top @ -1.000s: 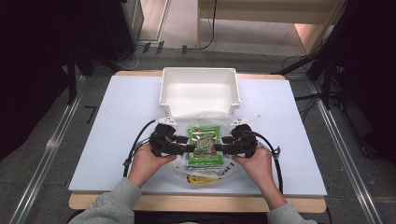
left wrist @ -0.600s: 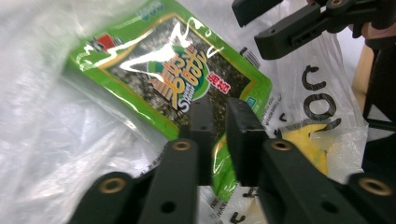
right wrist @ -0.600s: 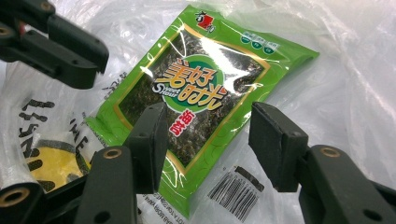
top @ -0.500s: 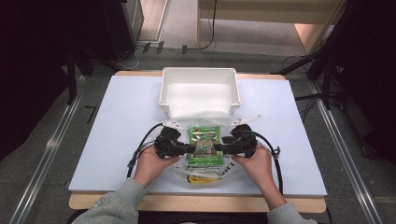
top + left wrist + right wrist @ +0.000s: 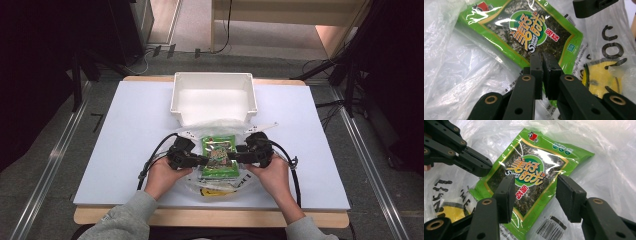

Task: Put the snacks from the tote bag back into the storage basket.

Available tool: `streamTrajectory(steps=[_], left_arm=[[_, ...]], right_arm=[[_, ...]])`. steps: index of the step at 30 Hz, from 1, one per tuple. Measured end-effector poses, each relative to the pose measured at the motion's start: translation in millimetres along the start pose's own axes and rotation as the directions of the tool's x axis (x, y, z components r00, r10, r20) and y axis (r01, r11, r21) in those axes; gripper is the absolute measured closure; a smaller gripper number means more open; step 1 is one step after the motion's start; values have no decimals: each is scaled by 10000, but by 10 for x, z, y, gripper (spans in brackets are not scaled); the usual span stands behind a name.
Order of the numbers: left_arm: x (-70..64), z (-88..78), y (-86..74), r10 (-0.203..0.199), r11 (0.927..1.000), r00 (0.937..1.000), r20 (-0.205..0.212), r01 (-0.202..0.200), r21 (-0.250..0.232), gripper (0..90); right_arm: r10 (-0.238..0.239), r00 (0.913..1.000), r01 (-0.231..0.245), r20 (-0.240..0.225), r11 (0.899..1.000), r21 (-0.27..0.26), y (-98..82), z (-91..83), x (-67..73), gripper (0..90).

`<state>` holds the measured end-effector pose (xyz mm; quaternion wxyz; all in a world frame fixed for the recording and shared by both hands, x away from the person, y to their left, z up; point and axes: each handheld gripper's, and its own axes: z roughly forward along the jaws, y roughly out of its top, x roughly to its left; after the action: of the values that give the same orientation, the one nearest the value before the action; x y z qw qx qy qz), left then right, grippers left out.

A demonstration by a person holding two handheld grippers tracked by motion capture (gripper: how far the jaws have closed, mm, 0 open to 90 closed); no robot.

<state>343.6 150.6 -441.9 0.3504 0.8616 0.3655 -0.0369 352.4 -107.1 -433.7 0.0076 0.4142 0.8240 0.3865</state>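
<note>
In the left gripper view, the left gripper (image 5: 542, 56) is rising from the bottom centre with its jaws pressed almost together, pinching the lower edge of a green seaweed snack packet (image 5: 529, 27). In the right gripper view, the right gripper (image 5: 535, 188) is standing with its jaws spread wide, straddling the lower half of that packet without squeezing it; the left gripper's black arm is reaching in from the upper left of that frame and meeting the packet's left edge.

In the high view, the two grippers are facing each other just below the centre of the frame, the left gripper (image 5: 192, 159) and the right gripper (image 5: 240, 156) on either side of the packet (image 5: 218, 155), which is lying on a crumpled clear plastic bag (image 5: 220, 182). A white bin (image 5: 214, 97) is sitting just above, empty as far as can be seen, on the white table (image 5: 125, 130).

The work looks to be at an early stage: the packet is out on top of the bag and gripped on one side, but it is not yet lifted, and moving it, probably to the bin, is likely what remains.

The packet is carrying large orange Chinese characters with "Sweet" and "Sour" beneath, partly legible. The bag is showing a yellow emblem, bold black letters too cropped to read, and a barcode.
</note>
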Motion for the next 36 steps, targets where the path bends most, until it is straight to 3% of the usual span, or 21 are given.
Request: streamTrajectory(steps=[6,36], left_arm=[[8,10,-5,84,9999,10000,-14,-84,55,875],[126,-28,-46,-292,9996,9994,181,292,-21,869]], right_arm=[[-9,10000,9,36,10000,-64,9,11,-7,518],[89,9999,-87,88,9998,-154,39,40,-21,516]])
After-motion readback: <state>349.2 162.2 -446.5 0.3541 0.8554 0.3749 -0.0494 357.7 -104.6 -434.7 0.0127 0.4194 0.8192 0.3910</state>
